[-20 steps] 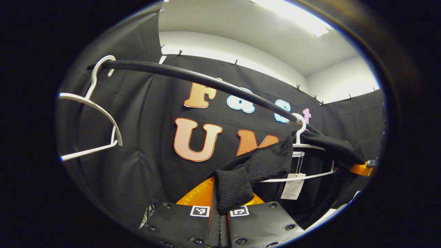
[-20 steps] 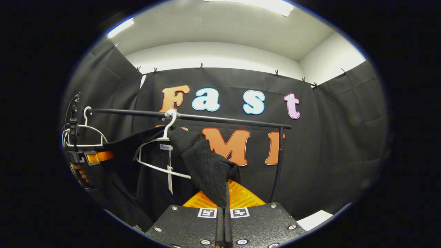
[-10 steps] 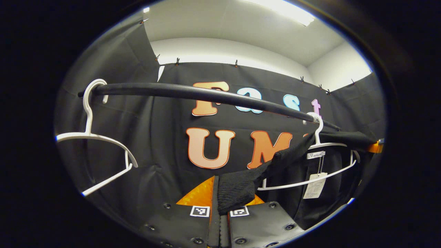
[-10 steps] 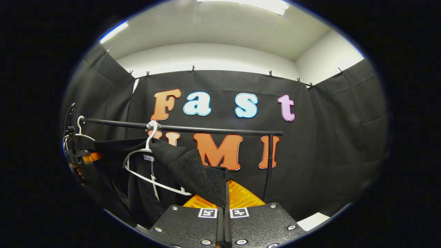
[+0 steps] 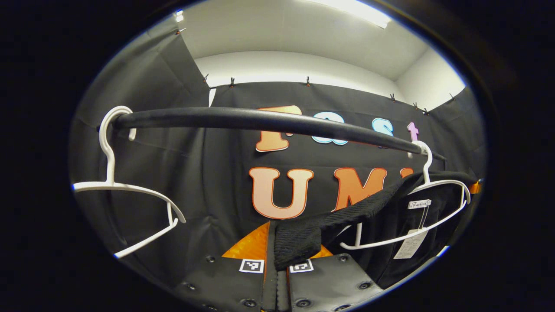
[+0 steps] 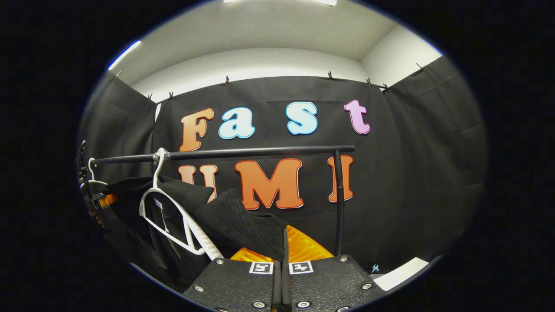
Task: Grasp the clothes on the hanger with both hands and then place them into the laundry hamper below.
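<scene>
In the left gripper view, the black rail (image 5: 269, 121) is now seen nearer and more level than a second ago, and the empty white hanger (image 5: 125, 195) has swung lower. The black garment (image 5: 347, 212) has been drawn tauter and flatter between the two claws. In the right gripper view, the loaded hanger (image 6: 173, 216) has been tilted further, and its lower bar is now uncovered by the garment (image 6: 234, 221).

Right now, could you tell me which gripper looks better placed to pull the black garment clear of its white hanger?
Probably the right gripper: shut on the black garment, with the white hanger close beside it. The left gripper grips too, but farther off.
</scene>
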A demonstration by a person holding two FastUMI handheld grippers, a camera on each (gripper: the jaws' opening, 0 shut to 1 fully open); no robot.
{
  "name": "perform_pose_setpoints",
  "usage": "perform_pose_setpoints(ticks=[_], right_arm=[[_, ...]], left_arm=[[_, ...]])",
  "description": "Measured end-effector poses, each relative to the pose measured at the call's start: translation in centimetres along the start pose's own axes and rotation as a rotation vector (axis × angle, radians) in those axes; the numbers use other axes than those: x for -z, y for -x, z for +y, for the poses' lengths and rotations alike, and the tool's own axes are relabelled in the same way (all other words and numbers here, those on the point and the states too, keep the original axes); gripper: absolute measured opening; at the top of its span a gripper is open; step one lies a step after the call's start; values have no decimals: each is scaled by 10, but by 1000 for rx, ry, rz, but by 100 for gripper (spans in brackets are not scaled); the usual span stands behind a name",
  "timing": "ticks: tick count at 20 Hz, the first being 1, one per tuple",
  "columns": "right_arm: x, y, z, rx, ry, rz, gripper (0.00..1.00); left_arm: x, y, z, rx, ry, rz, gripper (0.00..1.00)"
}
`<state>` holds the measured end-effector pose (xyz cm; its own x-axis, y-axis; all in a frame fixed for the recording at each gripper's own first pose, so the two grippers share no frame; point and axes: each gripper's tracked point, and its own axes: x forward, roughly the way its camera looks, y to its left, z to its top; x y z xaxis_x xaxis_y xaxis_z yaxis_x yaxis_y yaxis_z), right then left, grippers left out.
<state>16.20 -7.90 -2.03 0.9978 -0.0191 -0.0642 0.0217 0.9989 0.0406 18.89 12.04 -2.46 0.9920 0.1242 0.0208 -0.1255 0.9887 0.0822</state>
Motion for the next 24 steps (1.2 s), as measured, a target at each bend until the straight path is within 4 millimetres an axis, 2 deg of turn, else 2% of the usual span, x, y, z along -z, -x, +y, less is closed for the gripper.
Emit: perform_pose_setpoints(ticks=[5,6,7,8,12,15,17,21,22,23,24], right_arm=[[44,-32,-8,-47,-96,68,0],[52,-36,-7,-57,-115,77,0],[61,-40,-7,-66,-130,86,5],[69,-45,-6,-71,-138,100,0],[106,-58,-4,-79,-150,155,0],[130,-61,-7,-80,-174,187,0],[151,-62,-11,-73,-176,218,0],[190,-59,-12,-68,-188,272,0],[199,-56,-15,-59,-183,284,5],[208,-54,-17,-48,-177,294,0],[216,-52,-19,-41,-174,303,0]], left_arm=[[15,-12,5,-34,0,32,10],[21,-14,8,-39,-1,41,10],[27,-17,11,-45,-5,49,10],[34,-20,15,-56,-13,62,10],[66,-26,21,-58,28,116,9],[88,-27,24,-68,7,141,10],[111,-29,26,-65,34,185,10],[147,-18,31,-63,48,231,10],[154,-15,28,-58,47,239,10],[161,-11,25,-51,54,248,10],[169,-7,23,-47,59,261,10]])
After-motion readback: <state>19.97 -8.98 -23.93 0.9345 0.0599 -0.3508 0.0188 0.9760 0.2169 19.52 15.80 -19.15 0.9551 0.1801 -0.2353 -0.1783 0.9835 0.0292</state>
